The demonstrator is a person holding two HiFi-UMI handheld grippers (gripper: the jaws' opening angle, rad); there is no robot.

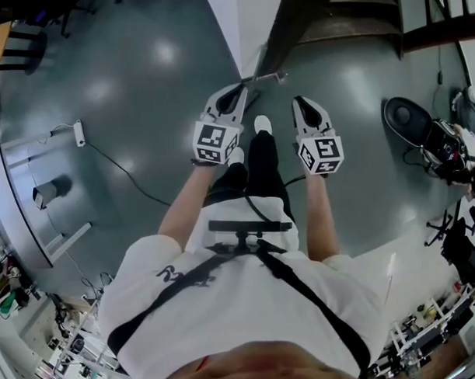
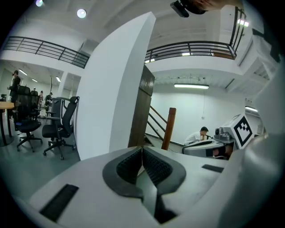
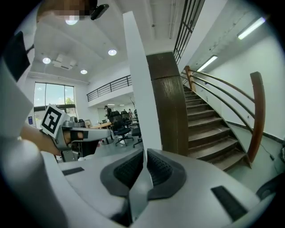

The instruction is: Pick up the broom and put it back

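Observation:
No broom shows plainly. In the head view a thin dark pole point(image 1: 257, 69) with a small grey crosspiece stands at the pillar's corner; I cannot tell whether it is the broom. My left gripper point(image 1: 238, 90) and right gripper point(image 1: 301, 103) are held side by side in front of the person, above the shoes, pointing toward that corner. In the left gripper view the left gripper point(image 2: 142, 151) has its ribbed pads touching, with nothing between them. The right gripper point(image 3: 145, 153) in its own view is shut and empty too.
A white wall point(image 2: 116, 89) meets a brown pillar point(image 3: 171, 102) straight ahead, with a wooden staircase point(image 3: 209, 129) to its right. Office chairs point(image 2: 60, 124) stand at the left. A cable point(image 1: 121, 169) runs over the grey floor; a black round base point(image 1: 407, 117) and gear lie at the right.

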